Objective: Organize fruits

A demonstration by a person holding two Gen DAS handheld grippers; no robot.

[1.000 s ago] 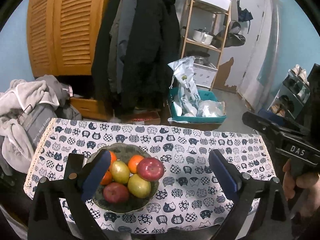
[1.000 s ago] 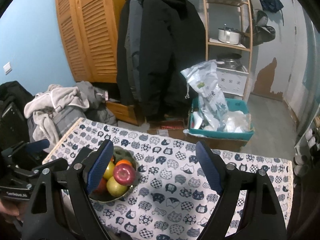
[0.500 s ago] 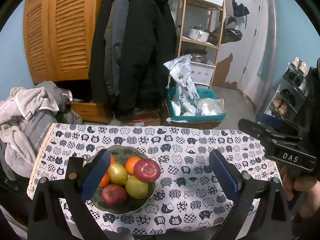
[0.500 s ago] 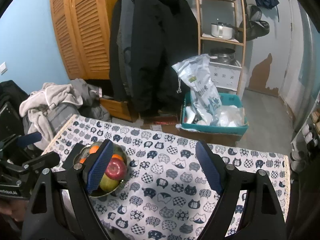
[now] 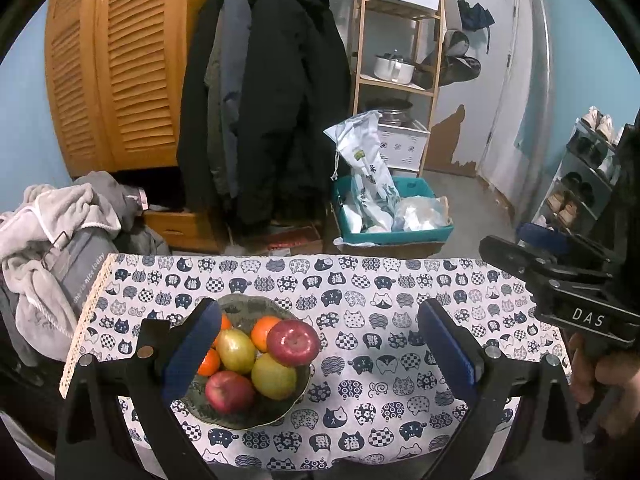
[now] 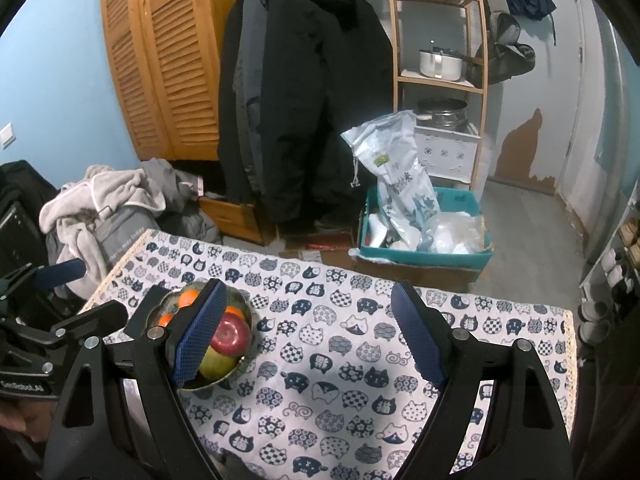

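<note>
A dark patterned bowl point(image 5: 294, 402) sits on the left part of a table with a cat-print cloth point(image 5: 392, 320). It holds a red apple point(image 5: 293, 343) on top, a second red apple point(image 5: 229, 391), two yellow-green fruits point(image 5: 274, 376) and oranges point(image 5: 264, 331). My left gripper point(image 5: 320, 352) is open and empty, above the near edge, its left pad beside the bowl. My right gripper point(image 6: 310, 336) is open and empty over the cloth point(image 6: 340, 360); the bowl point(image 6: 240, 360) is partly hidden behind its left finger. The red apple point(image 6: 230, 336) shows there.
Beyond the table: a wooden louvred wardrobe point(image 5: 116, 72), hanging dark coats point(image 5: 272, 100), a shelf with pots point(image 5: 396, 68), a teal bin with bags point(image 5: 392, 220). Piled clothes point(image 5: 52, 240) lie left of the table. A shoe rack point(image 5: 588, 172) stands right.
Both views have tilted upward and drawn back a little, so the table and bowl sit lower in frame. The fruits have not moved. Both grippers stay open.
</note>
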